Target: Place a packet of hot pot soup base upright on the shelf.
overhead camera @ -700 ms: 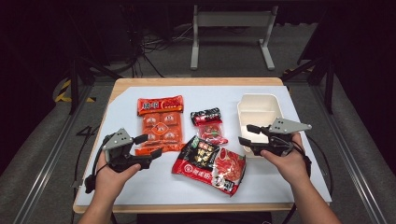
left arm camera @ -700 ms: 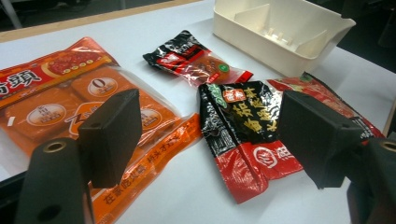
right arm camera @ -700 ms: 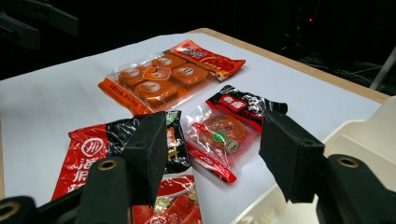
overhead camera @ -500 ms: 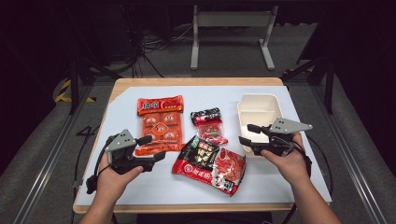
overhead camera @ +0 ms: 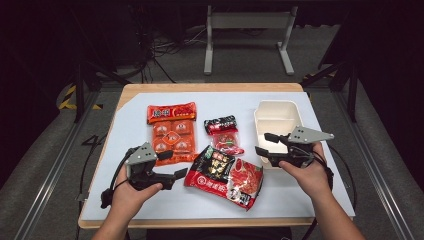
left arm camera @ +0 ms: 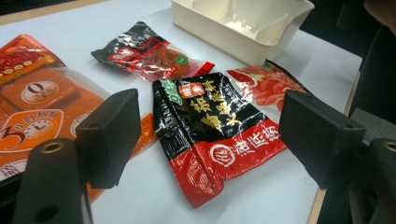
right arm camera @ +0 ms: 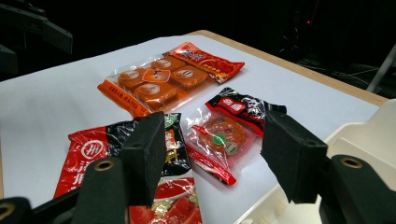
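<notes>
A large black-and-red sauce packet lies at the front middle of the white mat. Behind it lie a small black-and-red snack packet and an orange multi-pack. A cream box stands to the right. My left gripper hovers open just left of the large packet, pointing at it. In the left gripper view the large packet lies ahead between the spread jaws, untouched. My right gripper is open at the box's front left corner. Beyond its jaws lies the small packet.
The white mat covers a wooden table with dark floor all around. Cables trail from both grippers. A metal stand is on the floor behind the table. Bare mat lies at the front left and back right.
My left gripper has shifted a little to the right, closer to the large packet. The right gripper and all the packets have stayed put.
</notes>
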Tool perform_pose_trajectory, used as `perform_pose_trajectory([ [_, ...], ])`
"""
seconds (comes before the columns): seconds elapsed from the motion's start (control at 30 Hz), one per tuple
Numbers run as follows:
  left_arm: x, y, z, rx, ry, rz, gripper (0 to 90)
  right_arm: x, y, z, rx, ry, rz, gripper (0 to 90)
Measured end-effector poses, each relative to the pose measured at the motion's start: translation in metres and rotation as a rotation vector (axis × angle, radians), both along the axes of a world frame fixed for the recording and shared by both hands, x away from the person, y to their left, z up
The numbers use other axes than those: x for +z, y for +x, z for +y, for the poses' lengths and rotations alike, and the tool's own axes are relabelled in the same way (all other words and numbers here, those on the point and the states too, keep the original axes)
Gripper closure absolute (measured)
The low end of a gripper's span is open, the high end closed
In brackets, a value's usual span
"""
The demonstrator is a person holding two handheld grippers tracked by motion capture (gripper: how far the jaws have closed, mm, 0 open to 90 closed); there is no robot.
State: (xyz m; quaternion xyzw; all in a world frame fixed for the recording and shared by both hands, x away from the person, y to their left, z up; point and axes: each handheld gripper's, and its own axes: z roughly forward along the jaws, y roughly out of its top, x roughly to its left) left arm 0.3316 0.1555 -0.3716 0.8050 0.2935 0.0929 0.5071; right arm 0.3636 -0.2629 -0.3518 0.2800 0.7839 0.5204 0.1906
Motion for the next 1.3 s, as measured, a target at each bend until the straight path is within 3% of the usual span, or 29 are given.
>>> perform_pose_trajectory([
  [0.1,-0.004,0.001,-0.004,-0.016,0.014,-0.006,20.8,0.0,0.0,0.0,0.0,0.0,0.0,40.5],
  [0.23,-0.016,0.002,-0.017,-0.092,0.083,-0.003,17.7,0.001,0.0,-0.001,0.001,0.009,-0.001,40.1],
  [0.4,-0.028,0.005,-0.025,-0.099,0.09,0.036,14.8,0.0,-0.001,0.0,0.003,0.008,0.001,39.7],
  [0.63,-0.048,0.01,-0.033,-0.068,0.07,0.128,22.1,0.0,-0.001,0.001,0.001,0.007,0.003,39.1],
  [0.8,-0.058,0.014,-0.036,-0.043,0.072,0.162,31.1,0.0,-0.001,0.003,0.002,-0.001,0.0,38.7],
  [1.0,-0.068,0.018,-0.037,0.0,0.04,0.226,38.2,-0.002,-0.002,0.005,0.001,-0.013,-0.003,38.5],
  [1.07,-0.071,0.019,-0.039,0.008,0.05,0.233,38.9,-0.002,-0.002,0.006,0.001,-0.015,-0.004,38.2],
  [1.17,-0.074,0.019,-0.043,0.012,0.118,0.192,37.5,-0.002,-0.002,0.006,0.001,-0.017,-0.005,37.9],
  [1.2,-0.075,0.019,-0.045,0.01,0.126,0.181,36.4,-0.002,-0.002,0.006,0.002,-0.019,-0.006,37.8],
  [1.3,-0.077,0.02,-0.047,0.006,0.113,0.198,36.2,-0.002,-0.002,0.007,0.002,-0.022,-0.007,37.5],
])
